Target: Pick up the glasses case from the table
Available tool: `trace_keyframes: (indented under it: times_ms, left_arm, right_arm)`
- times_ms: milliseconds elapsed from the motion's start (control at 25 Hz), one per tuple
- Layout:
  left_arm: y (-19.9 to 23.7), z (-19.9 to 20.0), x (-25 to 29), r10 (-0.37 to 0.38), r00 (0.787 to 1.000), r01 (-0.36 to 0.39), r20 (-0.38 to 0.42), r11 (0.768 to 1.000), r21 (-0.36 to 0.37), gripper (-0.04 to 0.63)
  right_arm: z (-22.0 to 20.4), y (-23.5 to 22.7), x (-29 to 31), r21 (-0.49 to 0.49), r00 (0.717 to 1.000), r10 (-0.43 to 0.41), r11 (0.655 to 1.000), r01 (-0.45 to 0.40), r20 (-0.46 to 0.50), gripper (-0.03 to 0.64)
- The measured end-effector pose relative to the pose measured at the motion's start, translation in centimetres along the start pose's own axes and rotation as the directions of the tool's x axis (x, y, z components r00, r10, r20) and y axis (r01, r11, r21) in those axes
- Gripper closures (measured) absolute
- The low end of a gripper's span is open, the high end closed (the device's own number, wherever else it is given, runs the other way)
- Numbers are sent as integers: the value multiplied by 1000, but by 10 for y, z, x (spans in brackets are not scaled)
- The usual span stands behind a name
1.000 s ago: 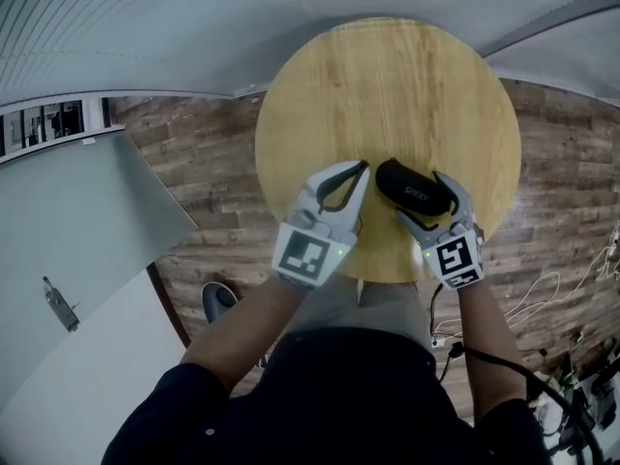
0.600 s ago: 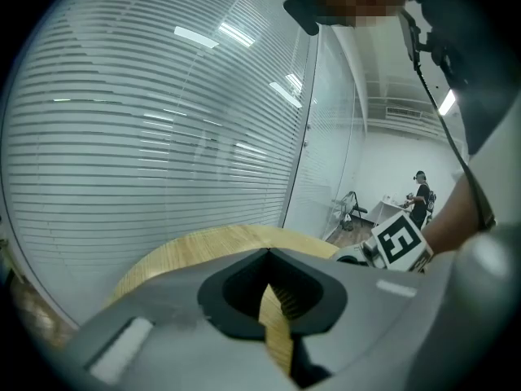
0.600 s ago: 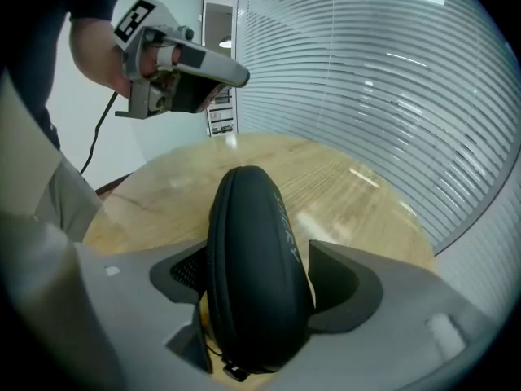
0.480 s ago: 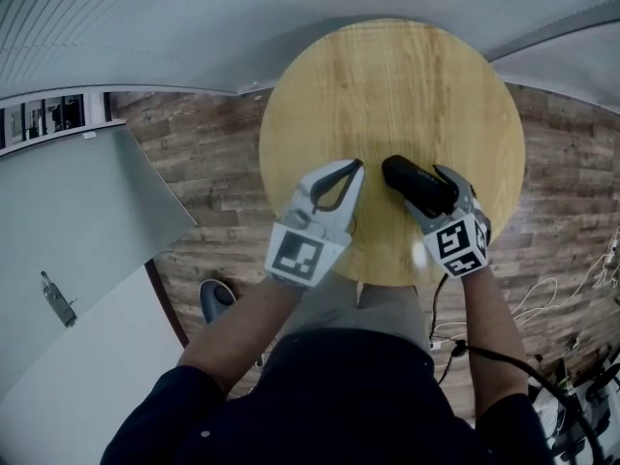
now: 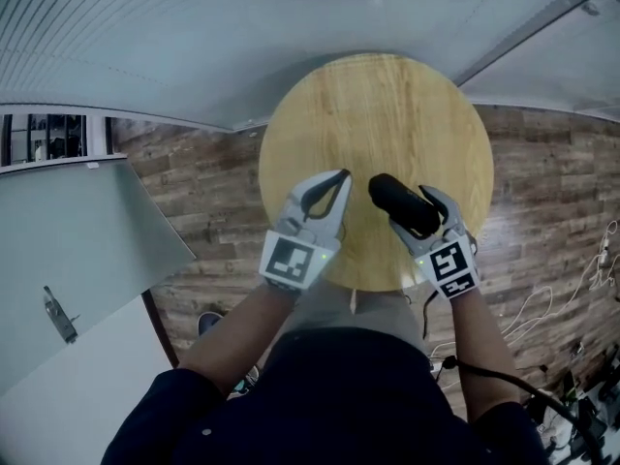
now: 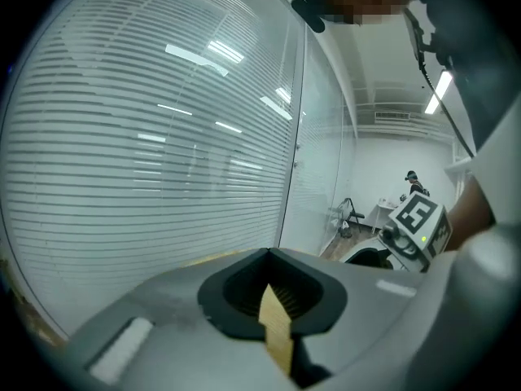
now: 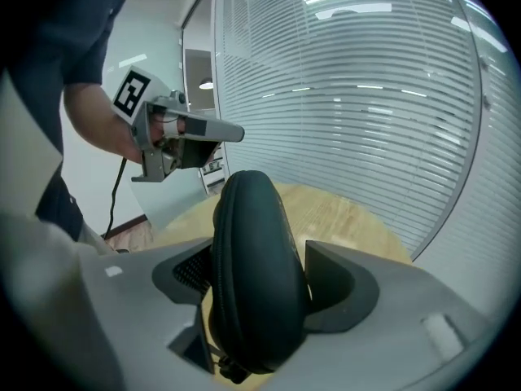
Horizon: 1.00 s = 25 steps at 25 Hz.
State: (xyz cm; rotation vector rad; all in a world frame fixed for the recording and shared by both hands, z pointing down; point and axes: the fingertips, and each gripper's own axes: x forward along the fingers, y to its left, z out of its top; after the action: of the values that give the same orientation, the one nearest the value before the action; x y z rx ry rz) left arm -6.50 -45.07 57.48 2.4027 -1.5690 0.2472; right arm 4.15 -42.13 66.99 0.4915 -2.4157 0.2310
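The black, oval, zipped glasses case (image 5: 402,204) (image 7: 256,275) is off the round wooden table (image 5: 378,105) (image 7: 350,218), hanging above its near part. My right gripper (image 5: 412,211) (image 7: 260,292) has it between its jaws, which are closing, with the pads pressed on both sides of the case. The case stands on edge and sticks out forward past the fingertips. My left gripper (image 5: 339,177) (image 6: 273,300) hovers to the left of the case, fingertips together and nothing in it. It also shows in the right gripper view as the left gripper (image 7: 179,137).
A glass wall with horizontal blinds (image 5: 194,37) curves behind the table. A grey panel (image 5: 77,221) stands at the left. Dark wood floor (image 5: 542,182) surrounds the table, with cables (image 5: 542,308) at the right.
Both grippers have risen. The right jaws have tightened on the glasses case and it has come up off the table with them.
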Motion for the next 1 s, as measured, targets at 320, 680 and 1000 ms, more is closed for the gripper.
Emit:
trace_keyframes:
  times_ms: [320,680,1000]
  left_arm:
    - [-28,66,-36,-54,998,51,44,997,50,592]
    - [-50,135,-70,-85,986,70,147,992,104,592]
    - [-56,150,-92,-94,980,69,174,987,144,592]
  right_arm:
    - [67,1,-90,137,980,-106,987,83,171,278]
    - [104,-2,-170,225,919,-224,962,154,325,278]
    - [127,9,-197,223,866,-275,955,196,417,279]
